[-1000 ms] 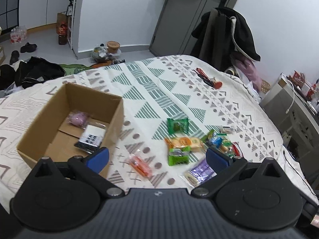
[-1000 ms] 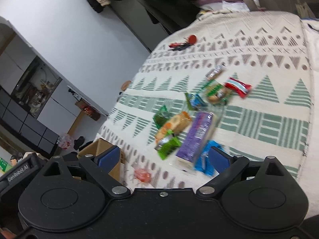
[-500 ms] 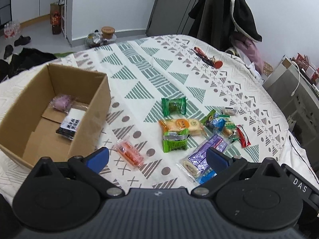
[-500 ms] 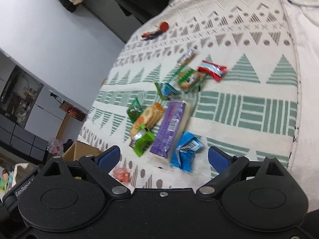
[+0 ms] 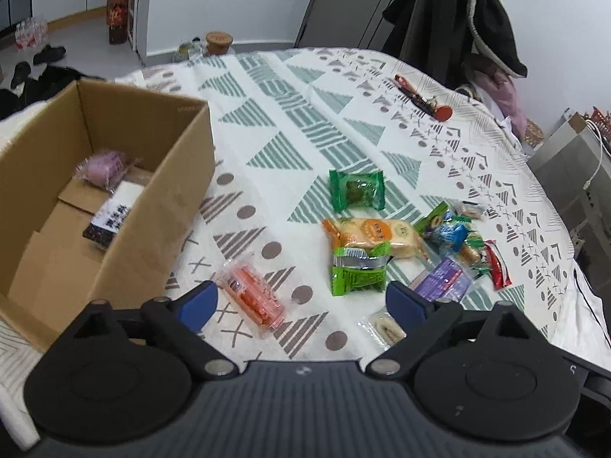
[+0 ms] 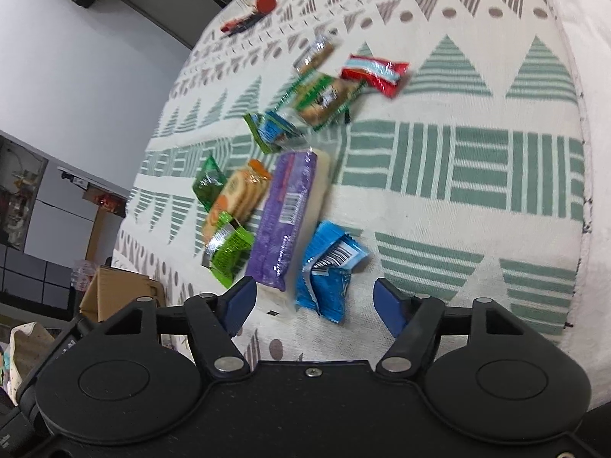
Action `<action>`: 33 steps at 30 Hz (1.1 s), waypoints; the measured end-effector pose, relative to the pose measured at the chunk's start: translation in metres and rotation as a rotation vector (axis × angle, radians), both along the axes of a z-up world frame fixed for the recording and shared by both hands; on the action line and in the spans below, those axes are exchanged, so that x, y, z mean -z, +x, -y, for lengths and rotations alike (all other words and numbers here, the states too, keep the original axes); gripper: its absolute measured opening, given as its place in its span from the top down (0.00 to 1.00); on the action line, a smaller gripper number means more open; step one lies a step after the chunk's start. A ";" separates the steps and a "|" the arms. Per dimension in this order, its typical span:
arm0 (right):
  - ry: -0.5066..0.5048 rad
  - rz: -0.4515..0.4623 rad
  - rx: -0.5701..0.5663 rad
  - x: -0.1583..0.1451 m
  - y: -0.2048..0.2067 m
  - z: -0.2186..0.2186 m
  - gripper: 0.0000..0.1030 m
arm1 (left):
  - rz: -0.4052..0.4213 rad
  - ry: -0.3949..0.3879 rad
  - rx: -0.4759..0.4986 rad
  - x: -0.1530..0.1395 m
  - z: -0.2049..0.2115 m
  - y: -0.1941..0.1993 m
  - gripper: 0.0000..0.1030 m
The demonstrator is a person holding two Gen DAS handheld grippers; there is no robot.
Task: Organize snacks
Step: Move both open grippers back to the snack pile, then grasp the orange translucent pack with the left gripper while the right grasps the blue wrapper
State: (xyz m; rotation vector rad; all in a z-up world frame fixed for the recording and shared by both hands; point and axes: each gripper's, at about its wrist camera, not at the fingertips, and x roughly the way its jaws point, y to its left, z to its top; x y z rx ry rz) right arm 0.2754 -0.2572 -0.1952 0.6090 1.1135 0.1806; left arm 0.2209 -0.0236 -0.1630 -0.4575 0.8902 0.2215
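Note:
Several wrapped snacks lie on a patterned bedspread [image 5: 290, 122]. A brown cardboard box [image 5: 160, 206] at the left holds a pink snack [image 5: 105, 166] and a black-and-white packet [image 5: 112, 217]. My left gripper [image 5: 301, 303] is open and empty, above an orange-red packet [image 5: 250, 294] and a light green packet [image 5: 357, 273]. My right gripper [image 6: 317, 299] is open and empty, with a crumpled blue packet [image 6: 330, 267] just ahead between its fingers. A long purple packet [image 6: 286, 213] lies to the left of the blue one. Farther off are a red packet [image 6: 374, 72] and green-wrapped biscuits [image 6: 324, 99].
An orange biscuit pack [image 5: 372, 233] and a dark green packet [image 5: 357, 191] lie mid-bed. A red-capped item [image 5: 424, 101] rests at the far side. Dark clothes hang on a rack [image 5: 458, 19] behind the bed. The bed's edge [image 6: 580, 114] drops off at the right.
My left gripper has moved forward and lower over the bed, so box and snacks look larger. My right gripper has swung toward the snack pile; the blue packet now sits between its fingertips.

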 end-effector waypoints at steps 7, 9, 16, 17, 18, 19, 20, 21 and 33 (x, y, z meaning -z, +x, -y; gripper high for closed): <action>-0.027 -0.030 0.001 0.011 0.007 -0.006 0.41 | -0.039 0.009 -0.058 0.021 -0.008 0.012 0.40; -0.043 -0.025 0.000 0.012 0.009 -0.008 0.41 | -0.049 0.012 -0.074 0.026 -0.009 0.015 0.42; -0.095 0.001 -0.007 0.013 0.013 -0.013 0.42 | -0.100 0.023 -0.074 0.045 -0.009 0.021 0.43; -0.101 0.003 -0.009 0.014 0.014 -0.014 0.42 | -0.107 0.026 -0.074 0.048 -0.010 0.022 0.43; -0.110 0.007 -0.015 0.014 0.014 -0.015 0.42 | -0.110 0.023 -0.075 0.051 -0.011 0.022 0.43; -0.118 0.011 -0.019 0.014 0.014 -0.016 0.43 | -0.103 0.025 -0.073 0.051 -0.011 0.022 0.44; -0.127 0.015 -0.020 0.014 0.014 -0.017 0.44 | -0.097 0.035 -0.066 0.051 -0.011 0.022 0.48; -0.140 0.017 -0.020 0.014 0.014 -0.018 0.47 | -0.096 0.044 -0.055 0.051 -0.011 0.024 0.50; -0.188 0.059 0.012 0.001 0.001 -0.017 0.71 | -0.040 0.052 0.051 0.033 -0.002 0.011 0.69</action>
